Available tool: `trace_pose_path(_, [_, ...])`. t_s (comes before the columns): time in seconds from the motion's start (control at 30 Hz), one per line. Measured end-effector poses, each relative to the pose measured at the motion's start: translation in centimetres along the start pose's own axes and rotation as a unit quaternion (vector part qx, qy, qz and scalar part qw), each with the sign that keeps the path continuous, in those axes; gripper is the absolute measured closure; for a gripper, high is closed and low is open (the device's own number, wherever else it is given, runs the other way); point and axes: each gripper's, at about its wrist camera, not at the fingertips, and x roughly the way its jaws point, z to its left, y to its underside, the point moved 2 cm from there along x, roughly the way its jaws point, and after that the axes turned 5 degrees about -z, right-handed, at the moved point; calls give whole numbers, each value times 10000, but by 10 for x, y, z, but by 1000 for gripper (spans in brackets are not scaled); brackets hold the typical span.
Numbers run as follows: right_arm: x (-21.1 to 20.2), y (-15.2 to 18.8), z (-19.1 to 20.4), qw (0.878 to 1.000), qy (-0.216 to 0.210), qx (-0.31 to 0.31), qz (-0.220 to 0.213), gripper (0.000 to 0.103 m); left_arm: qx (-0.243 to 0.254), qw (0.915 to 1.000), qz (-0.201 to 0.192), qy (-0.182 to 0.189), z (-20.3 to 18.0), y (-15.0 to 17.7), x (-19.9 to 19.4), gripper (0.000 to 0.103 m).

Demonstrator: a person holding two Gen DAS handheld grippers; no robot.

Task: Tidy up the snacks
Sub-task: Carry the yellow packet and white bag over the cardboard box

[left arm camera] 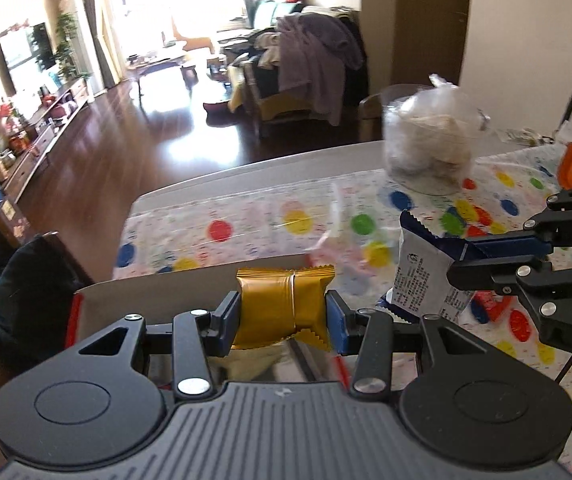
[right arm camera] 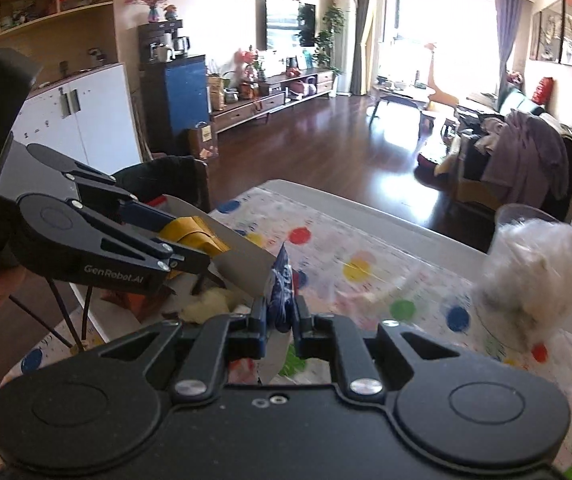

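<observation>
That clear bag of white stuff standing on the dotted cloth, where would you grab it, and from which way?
Probably by the twisted, knotted neck at its top, coming down from above. The clear bag bulges wide and soft, too broad for narrow jaws, while the gathered neck is thin and sticks up free. Both the left gripper and right gripper already hold packets, so one must empty first.

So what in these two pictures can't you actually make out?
- Cardboard box contents: left wrist view, hidden by the left claw and its gold packet.
- Blue-and-white packet print: too small.
- Clear bag contents: right wrist view, blurred, cut off by the edge.
</observation>
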Motion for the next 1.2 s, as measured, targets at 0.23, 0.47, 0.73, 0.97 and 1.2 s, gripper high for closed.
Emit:
trace_pose_path(0.23, [36,-17,28,9997,-232,-9,64,92,-209,9993,135,-268,50,13,5,59])
trace_pose_path(0.47, [84,-21,51,9982,-461,116,370,92,-349,9966,418,-611,98,30,27,59])
trace_pose_path(0.73, [133,-16,63,9930,-759,485,769,92,-422,9922,974,-646,131,53,62,59])
trace_pose_path(0.97, [166,-13,68,9878,-866,758,1050,92,-165,9894,1356,-493,130,54,81,59])
trace_pose_path(1.2, [183,-6,67,9843,-782,880,1316,92,8,9790,2002,-393,129,53,102,58])
